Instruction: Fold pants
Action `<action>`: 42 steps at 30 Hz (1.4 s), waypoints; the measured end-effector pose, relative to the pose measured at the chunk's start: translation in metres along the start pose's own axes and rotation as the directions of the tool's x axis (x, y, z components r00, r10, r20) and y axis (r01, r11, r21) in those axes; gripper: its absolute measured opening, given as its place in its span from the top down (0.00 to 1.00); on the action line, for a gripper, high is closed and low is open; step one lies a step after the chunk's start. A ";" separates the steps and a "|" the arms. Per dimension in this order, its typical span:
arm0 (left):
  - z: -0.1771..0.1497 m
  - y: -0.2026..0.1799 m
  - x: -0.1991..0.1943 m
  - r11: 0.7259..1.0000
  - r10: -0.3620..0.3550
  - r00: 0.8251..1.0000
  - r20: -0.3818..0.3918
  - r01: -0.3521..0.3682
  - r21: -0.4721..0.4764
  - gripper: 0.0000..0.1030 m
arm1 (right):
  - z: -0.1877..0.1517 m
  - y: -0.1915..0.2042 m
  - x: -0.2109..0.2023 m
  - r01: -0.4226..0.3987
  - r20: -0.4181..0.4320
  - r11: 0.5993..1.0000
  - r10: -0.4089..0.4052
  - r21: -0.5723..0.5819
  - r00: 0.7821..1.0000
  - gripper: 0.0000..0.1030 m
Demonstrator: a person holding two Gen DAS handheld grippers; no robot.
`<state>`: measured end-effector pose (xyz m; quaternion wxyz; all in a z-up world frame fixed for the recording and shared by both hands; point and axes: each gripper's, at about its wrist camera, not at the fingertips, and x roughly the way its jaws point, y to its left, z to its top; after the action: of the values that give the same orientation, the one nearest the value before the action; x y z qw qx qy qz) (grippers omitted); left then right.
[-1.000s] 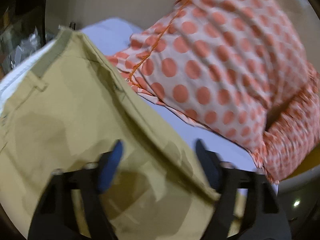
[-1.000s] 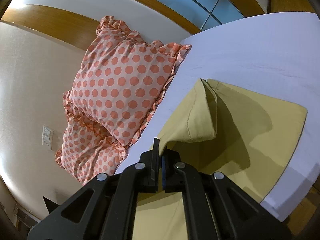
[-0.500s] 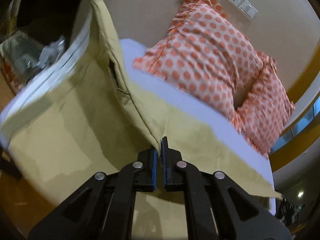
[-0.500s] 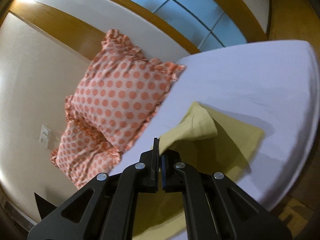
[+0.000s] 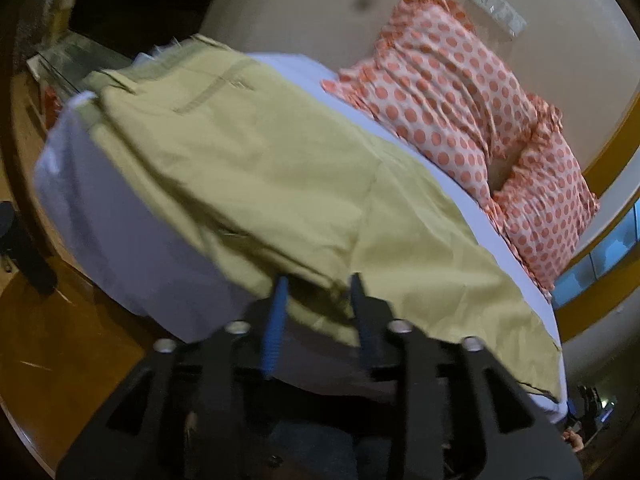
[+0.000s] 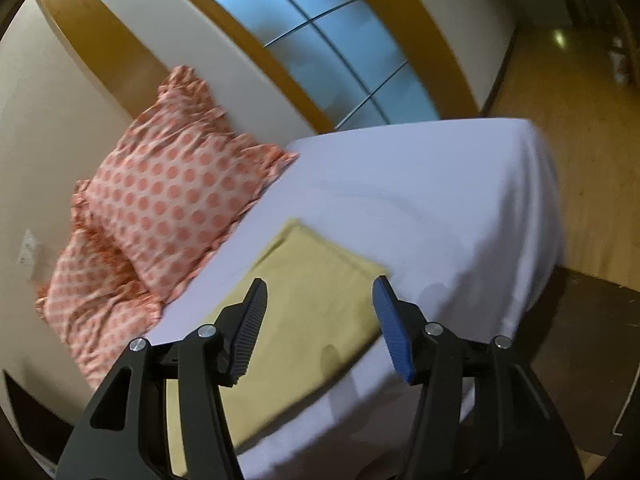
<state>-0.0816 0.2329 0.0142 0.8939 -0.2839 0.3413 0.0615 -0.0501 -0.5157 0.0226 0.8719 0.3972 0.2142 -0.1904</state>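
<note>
The khaki pants [image 5: 280, 184] lie folded lengthwise on the white bed [image 5: 128, 240], waistband at the far left, legs running right. My left gripper [image 5: 318, 292] is open at the near edge of the pants, its fingers just over the cloth and holding nothing. In the right wrist view the leg end of the pants [image 6: 316, 300] lies flat on the bed [image 6: 440, 200]. My right gripper [image 6: 320, 292] is wide open above it, holding nothing.
Two orange polka-dot pillows [image 5: 480, 112] lean on the wall behind the bed; they also show in the right wrist view [image 6: 172, 200]. Wooden floor [image 6: 580, 160] lies past the bed's end. A window [image 6: 340, 52] is on the back wall.
Both grippers were shut on pants edges half a second ago. Now both are open, the cloth has dropped flat on the bed, and both have pulled back.
</note>
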 end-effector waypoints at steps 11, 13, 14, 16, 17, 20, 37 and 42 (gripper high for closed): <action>0.005 0.049 -0.033 0.985 0.078 0.989 0.126 -0.057 -0.166 0.46 | -0.035 0.008 0.025 -0.054 -0.010 0.992 0.054 -0.111 0.999 0.62; 0.006 0.050 -0.027 0.984 0.070 0.992 0.108 -0.051 -0.168 0.46 | -0.041 0.012 0.029 -0.070 -0.004 0.988 0.071 -0.140 0.998 0.81; 0.006 0.049 -0.025 0.985 0.067 0.992 0.102 -0.049 -0.166 0.46 | -0.043 0.012 0.030 -0.080 0.005 0.987 0.082 -0.143 0.997 0.87; 0.006 0.049 -0.022 0.985 0.066 0.993 0.097 -0.049 -0.165 0.46 | -0.046 0.013 0.031 -0.082 0.021 0.983 0.087 -0.163 0.996 0.93; 0.007 0.050 -0.021 0.985 0.064 0.993 0.098 -0.048 -0.164 0.46 | -0.046 0.016 0.030 -0.089 0.034 0.978 0.097 -0.187 0.995 0.95; 0.009 0.052 -0.021 0.986 0.064 0.992 0.108 -0.046 -0.163 0.45 | -0.039 0.034 0.029 -0.157 0.041 0.962 0.170 -0.223 0.985 0.95; 0.001 0.067 -0.023 0.987 -0.025 0.995 0.099 0.041 -0.158 0.27 | -0.310 0.360 0.000 -0.850 -0.804 0.289 0.295 -0.441 0.517 0.78; 0.003 0.066 -0.009 0.978 -0.118 0.991 0.060 0.127 -0.163 0.21 | -0.289 0.349 -0.016 -0.842 -0.743 0.313 0.400 -0.439 0.536 0.13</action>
<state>-0.1067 0.2905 -0.0092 0.8775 -0.3765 0.2942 0.0418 0.0475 -0.0757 0.0723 0.8583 0.0715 0.3116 0.4014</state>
